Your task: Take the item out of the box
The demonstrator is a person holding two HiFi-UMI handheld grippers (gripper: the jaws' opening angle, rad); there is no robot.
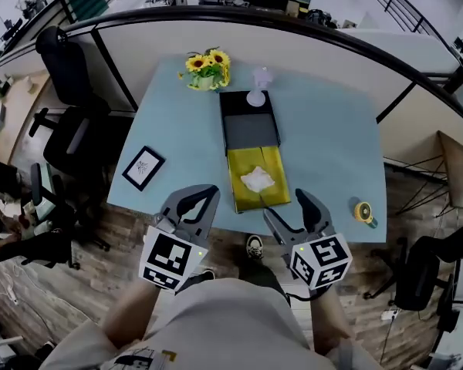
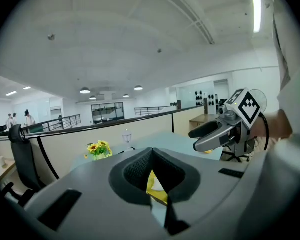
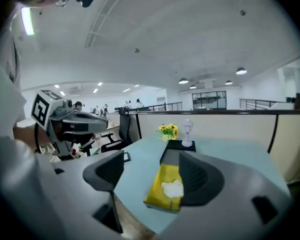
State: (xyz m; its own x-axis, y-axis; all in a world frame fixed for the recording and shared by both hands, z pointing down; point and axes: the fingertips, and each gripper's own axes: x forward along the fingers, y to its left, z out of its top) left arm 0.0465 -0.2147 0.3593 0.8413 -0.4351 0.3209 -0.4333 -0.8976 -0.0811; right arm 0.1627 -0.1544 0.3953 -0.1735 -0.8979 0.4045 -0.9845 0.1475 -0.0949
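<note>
A long box (image 1: 242,168) lies on the light blue table (image 1: 328,145), its near half lined in yellow. A crumpled white item (image 1: 257,179) rests inside that half. The right gripper view also takes in the box (image 3: 161,180) and the white item (image 3: 172,188). My left gripper (image 1: 213,191) hangs at the table's near edge, left of the box, shut with nothing in it. My right gripper (image 1: 285,205) is open just short of the box's near right corner. Neither one touches the box. Between the left gripper's (image 2: 151,151) pads only a sliver of yellow shows.
The box's black half (image 1: 249,126) stretches away, with a small clear lamp (image 1: 257,87) on its far end. Sunflowers (image 1: 207,69) stand at the back, a framed picture (image 1: 143,167) on the left, a yellow tape roll (image 1: 363,212) at the right edge. Office chairs (image 1: 69,129) crowd the left.
</note>
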